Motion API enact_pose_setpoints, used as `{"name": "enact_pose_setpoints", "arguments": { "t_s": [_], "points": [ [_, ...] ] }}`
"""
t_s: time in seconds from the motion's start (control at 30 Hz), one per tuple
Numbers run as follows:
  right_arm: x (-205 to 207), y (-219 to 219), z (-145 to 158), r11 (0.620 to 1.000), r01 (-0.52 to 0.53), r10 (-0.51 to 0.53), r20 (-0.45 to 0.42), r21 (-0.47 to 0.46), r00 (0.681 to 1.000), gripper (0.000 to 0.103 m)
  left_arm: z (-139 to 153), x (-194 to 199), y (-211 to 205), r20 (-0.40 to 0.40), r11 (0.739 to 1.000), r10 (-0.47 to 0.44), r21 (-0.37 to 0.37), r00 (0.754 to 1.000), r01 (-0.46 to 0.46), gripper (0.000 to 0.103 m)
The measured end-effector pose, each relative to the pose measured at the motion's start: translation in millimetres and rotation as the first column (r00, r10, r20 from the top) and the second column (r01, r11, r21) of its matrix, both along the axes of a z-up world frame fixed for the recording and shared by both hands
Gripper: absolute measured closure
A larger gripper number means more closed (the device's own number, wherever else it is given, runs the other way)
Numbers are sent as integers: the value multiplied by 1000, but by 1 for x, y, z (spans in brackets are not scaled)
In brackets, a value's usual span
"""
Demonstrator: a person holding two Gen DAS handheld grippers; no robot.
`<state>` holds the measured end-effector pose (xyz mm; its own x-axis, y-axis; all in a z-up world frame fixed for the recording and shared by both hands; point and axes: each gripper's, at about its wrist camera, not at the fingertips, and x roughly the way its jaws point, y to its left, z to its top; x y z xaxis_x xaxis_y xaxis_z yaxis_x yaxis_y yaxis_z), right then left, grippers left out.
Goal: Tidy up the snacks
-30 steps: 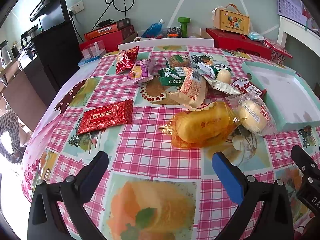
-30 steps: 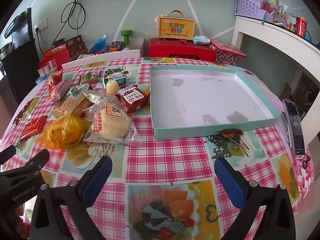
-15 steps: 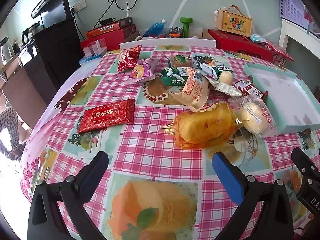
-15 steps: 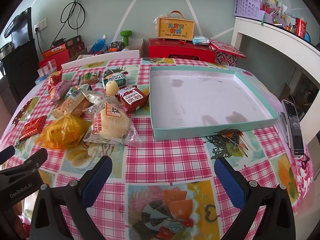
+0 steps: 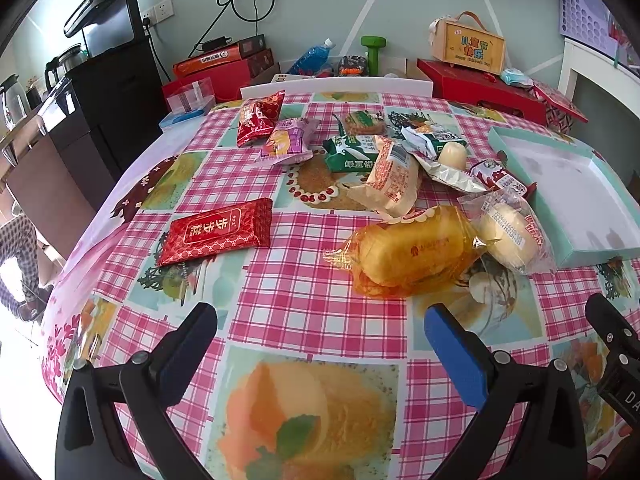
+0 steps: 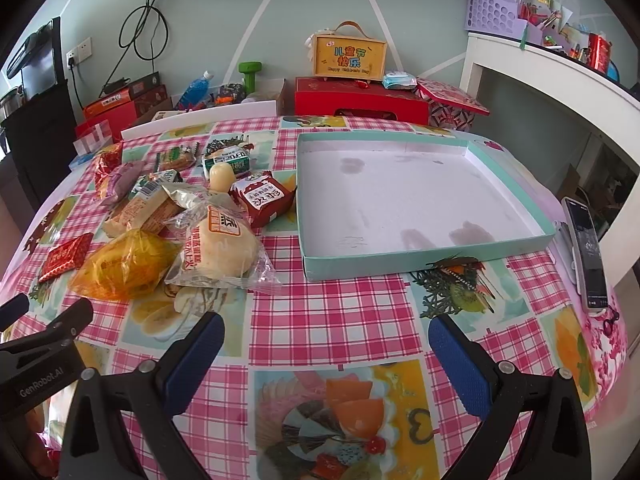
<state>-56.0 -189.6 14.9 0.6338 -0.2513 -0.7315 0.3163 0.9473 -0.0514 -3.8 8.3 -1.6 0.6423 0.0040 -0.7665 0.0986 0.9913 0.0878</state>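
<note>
The snacks lie in a loose heap on the left half of the table with the pink checked, fruit-printed oilcloth (image 6: 332,312). Nearest the grippers is an orange-yellow cellophane-wrapped bread loaf (image 5: 412,250), touching a round pale bun in a clear plastic wrapper (image 6: 220,248) on its right. Behind these sit a beige flat cake packet (image 5: 394,178), a dark red sachet with white lettering (image 6: 262,198), a green-and-white mung-bean cake packet (image 5: 350,154) and a crumpled silver wrapper (image 5: 444,170). Farther left lie a purple snack pouch (image 5: 288,140) and a red glossy pouch (image 5: 258,118); a flat red foil packet with gold characters (image 5: 216,230) lies apart from the heap.

The shallow mint-green cardboard tray with a white floor (image 6: 420,256) sits just right of the heap, nothing in it.

The left gripper (image 5: 320,344) and the right gripper (image 6: 326,340) both hover over the near edge of the table, jaws spread wide, holding nothing. A black phone (image 6: 588,252) rests at the right table edge.
</note>
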Motion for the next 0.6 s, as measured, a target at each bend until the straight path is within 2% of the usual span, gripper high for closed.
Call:
{"name": "enact_pose_setpoints", "arguments": {
  "t_s": [0.6],
  "points": [
    [-1, -1, 1, 1000, 5, -4, 4, -4, 1000, 0, 3, -1, 4, 8, 1000, 11, -11, 1000, -11, 0]
  ]
}}
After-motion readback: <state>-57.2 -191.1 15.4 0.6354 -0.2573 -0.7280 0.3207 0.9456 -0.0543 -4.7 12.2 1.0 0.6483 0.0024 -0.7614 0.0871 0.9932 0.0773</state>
